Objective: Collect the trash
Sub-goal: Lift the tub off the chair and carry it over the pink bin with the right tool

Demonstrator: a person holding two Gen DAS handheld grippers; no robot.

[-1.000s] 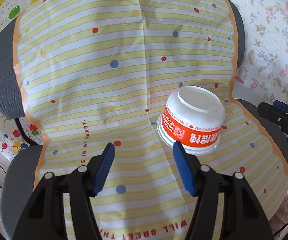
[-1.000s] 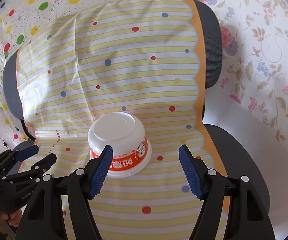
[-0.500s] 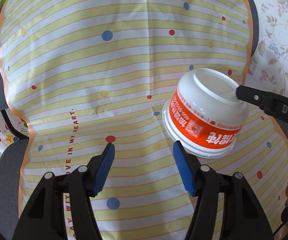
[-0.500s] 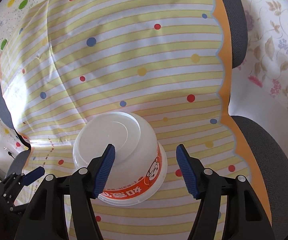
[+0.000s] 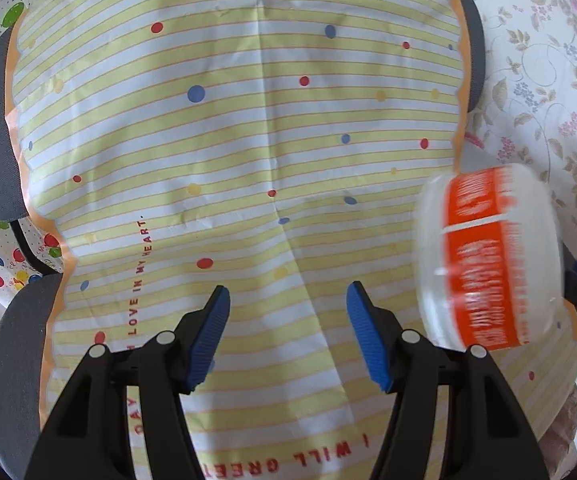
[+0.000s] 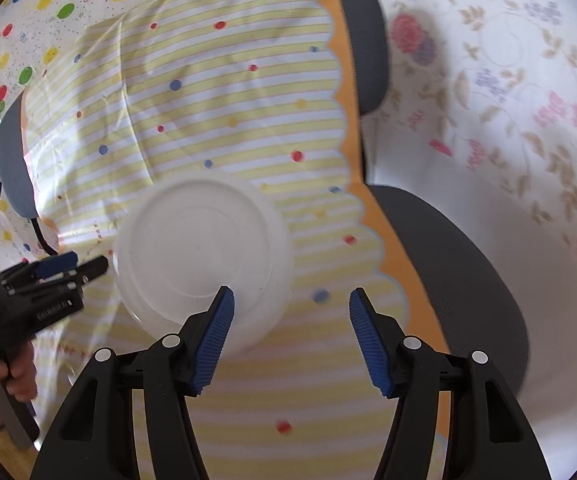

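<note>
**Noodle cup blurred at the chair's right edge**

The white-and-orange noodle cup (image 5: 488,260) is on its side at the right edge of the striped cloth (image 5: 228,140) draped over the grey chair (image 6: 460,264), smeared with motion blur. Right hand-held gripper (image 6: 291,334): blue pads spread, its left pad (image 6: 214,340) overlapping the cup's white base; a grip cannot be confirmed. Left hand-held gripper (image 5: 288,334): released, nothing between its pads, the cup just beside it to the right.
</note>
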